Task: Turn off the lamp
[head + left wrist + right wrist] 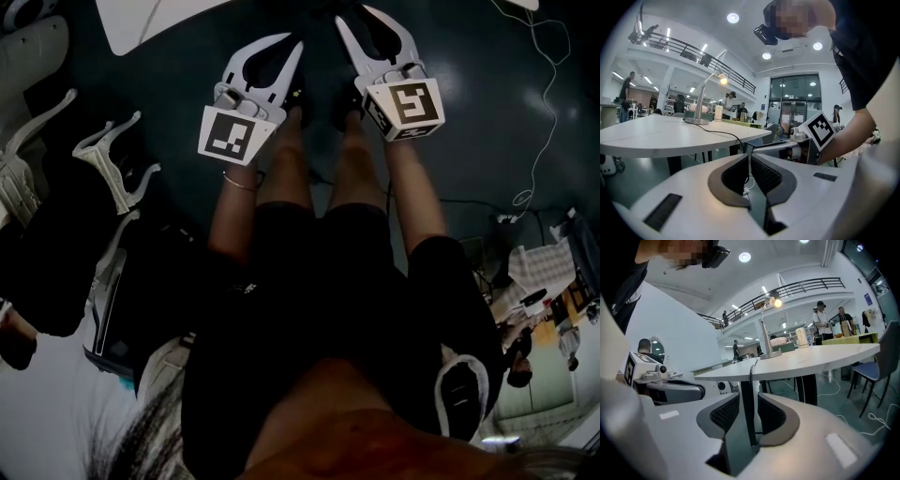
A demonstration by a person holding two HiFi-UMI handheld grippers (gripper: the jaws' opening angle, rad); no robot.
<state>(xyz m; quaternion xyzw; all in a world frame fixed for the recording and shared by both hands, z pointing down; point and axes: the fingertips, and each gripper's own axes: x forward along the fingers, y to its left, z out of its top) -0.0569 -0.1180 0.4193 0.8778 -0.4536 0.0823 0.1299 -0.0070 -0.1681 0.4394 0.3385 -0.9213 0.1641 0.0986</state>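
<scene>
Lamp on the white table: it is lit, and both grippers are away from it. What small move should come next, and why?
Probably step closer and bring the right gripper toward the lamp. It glows on the table, well beyond both grippers. The right jaws stand slightly apart, the left gripper has its jaws together, and neither holds anything. The switch cannot be made out from here.
</scene>
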